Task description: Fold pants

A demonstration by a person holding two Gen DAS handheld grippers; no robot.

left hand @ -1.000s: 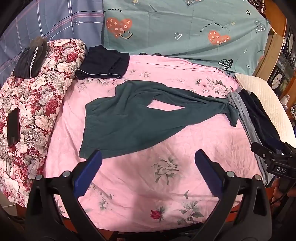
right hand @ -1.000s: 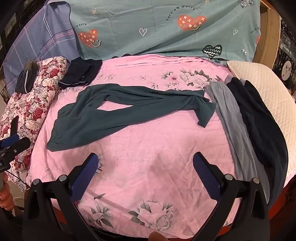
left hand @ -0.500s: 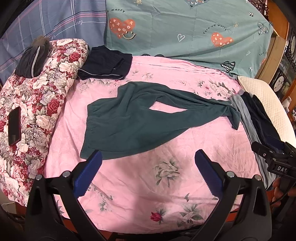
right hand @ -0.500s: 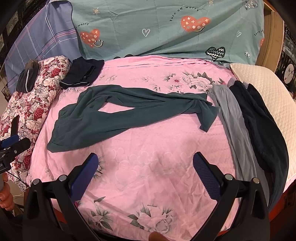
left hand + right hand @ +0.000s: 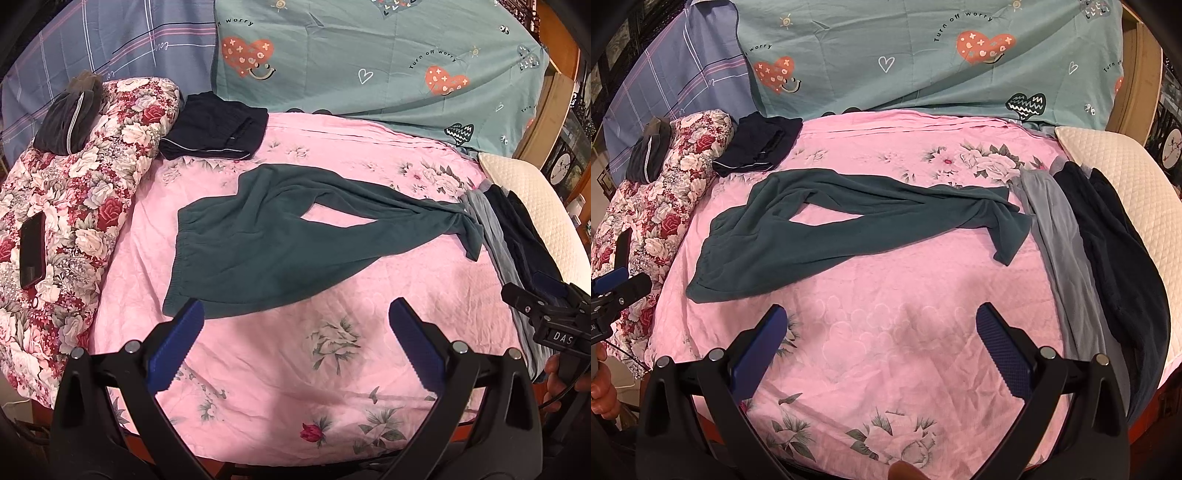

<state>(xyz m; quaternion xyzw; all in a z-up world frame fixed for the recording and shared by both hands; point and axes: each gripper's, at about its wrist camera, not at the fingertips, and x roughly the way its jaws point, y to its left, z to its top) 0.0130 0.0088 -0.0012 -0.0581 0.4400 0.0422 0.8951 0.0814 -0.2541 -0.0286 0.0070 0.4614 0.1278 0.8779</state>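
While both tongs hover above the near edge of the bed [image 5: 258,387], nothing is gripped: left tongs [image 5: 295,343] spread wide apart, right tongs [image 5: 882,347] likewise. Dark green pants [image 5: 280,236] lie unfolded at frame centre on the pink floral sheet, waistband toward the left of the frame, legs running right and crossing near the cuffs, with a gap of sheet showing between them. Cuffs end just beside the grey garment [image 5: 1056,243] at frame right. Fabric looks soft, limp, fleece-like; likely light, will drape and bunch rather than hold shape. Best holds, I judge: waistband corners and the cuffs, pinching both layers. Legs probably need straightening first.
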